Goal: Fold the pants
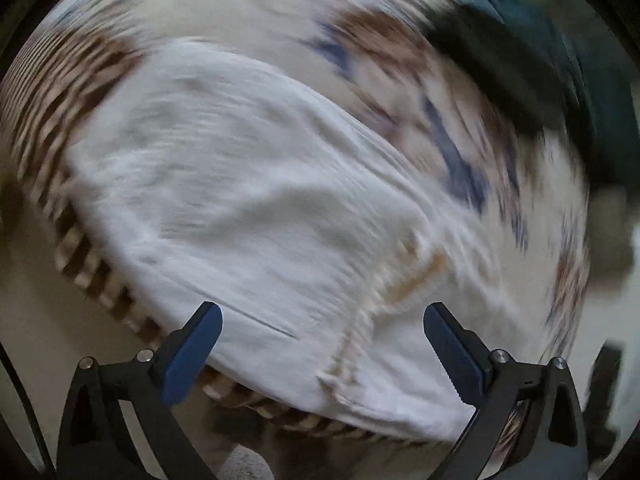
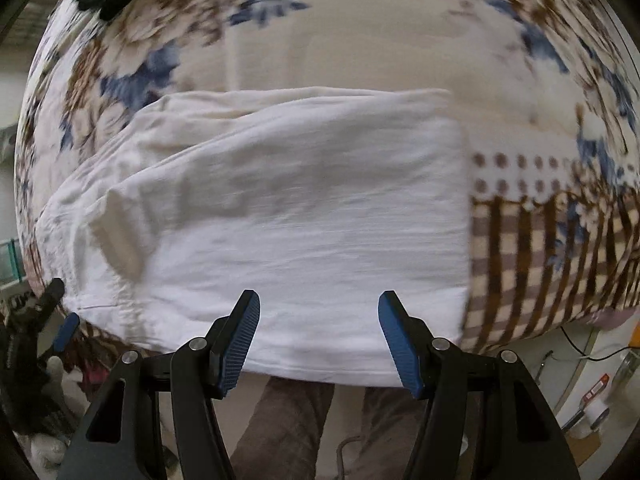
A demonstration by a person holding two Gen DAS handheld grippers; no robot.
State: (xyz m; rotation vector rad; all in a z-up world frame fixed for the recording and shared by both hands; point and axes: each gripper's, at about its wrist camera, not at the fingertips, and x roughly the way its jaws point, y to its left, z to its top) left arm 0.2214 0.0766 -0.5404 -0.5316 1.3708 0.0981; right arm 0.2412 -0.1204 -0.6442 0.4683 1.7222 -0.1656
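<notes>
White pants (image 1: 256, 200) lie folded on a floral bedspread (image 1: 380, 48), near its front edge. In the left wrist view, which is motion-blurred, a gathered seam (image 1: 360, 320) of the pants runs between the fingers. My left gripper (image 1: 322, 312) is open and empty just above the near edge of the pants. In the right wrist view the pants (image 2: 288, 208) form a broad rectangle on the bedspread (image 2: 360, 40). My right gripper (image 2: 319, 300) is open and empty above their near hem. The left gripper's fingertips (image 2: 66, 328) show at the left edge of that view.
A dark teal and black bundle (image 1: 540, 60) lies on the bed at the far right. The checked border (image 2: 540, 264) of the bedspread hangs over the front edge. My brown-trousered legs (image 2: 288, 432) and the floor are below. Small items (image 2: 596, 400) sit at the lower right.
</notes>
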